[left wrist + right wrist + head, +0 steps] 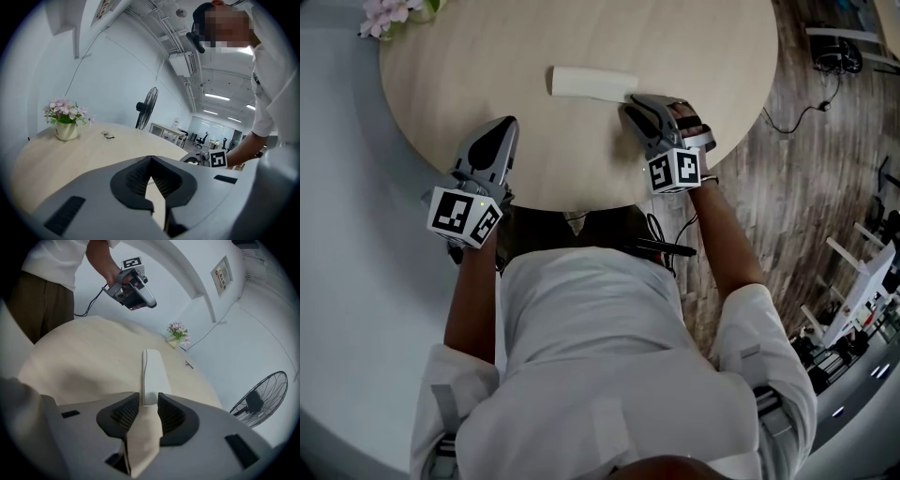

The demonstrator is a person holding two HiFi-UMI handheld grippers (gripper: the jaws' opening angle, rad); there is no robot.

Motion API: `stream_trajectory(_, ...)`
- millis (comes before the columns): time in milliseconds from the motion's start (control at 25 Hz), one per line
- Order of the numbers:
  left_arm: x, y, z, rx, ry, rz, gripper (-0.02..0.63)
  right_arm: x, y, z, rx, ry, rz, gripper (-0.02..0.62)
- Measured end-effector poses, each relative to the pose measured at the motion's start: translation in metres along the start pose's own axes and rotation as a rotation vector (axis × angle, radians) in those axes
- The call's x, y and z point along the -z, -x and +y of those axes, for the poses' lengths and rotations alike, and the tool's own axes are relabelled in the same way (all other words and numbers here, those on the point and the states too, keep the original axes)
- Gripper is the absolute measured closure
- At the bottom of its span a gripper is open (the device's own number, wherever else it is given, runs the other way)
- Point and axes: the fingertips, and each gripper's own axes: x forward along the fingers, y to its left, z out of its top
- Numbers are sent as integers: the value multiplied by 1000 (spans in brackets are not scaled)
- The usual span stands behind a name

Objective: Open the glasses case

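A closed white glasses case (591,82) lies flat on the round wooden table (487,66), right of its middle. My right gripper (630,101) is at the case's right end. In the right gripper view that gripper (149,399) stands open, with the near end of the case (152,373) between its fingertips and a slight gap at each pad. My left gripper (508,127) hovers over the table's near edge, well left of the case. Its fingertips meet with nothing between them (150,161).
A small pot of pink flowers (389,14) stands at the table's far left edge. A small pair of glasses (108,135) lies on the far side of the table. A standing fan (258,399) is beyond the table. Cables and equipment lie on the floor to the right (825,56).
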Motion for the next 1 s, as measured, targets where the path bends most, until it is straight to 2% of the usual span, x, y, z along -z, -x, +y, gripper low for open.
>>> stream_trajectory(240,-3,-5,-1,11,6,0,594,1,-1,-4,35,10,16,489)
stream_trajectory(720,0,-4,3,7,27,1,594,-1,4,-5,31,16,6,535)
stream_trajectory(880,-4,-6,3,6,38,-1,594,-8,12,-17,30,-36,-22,549)
stream_trajectory(1000,-12,-6,5,3,41,-13,594,-14,18,-32,24,-130,-38,558)
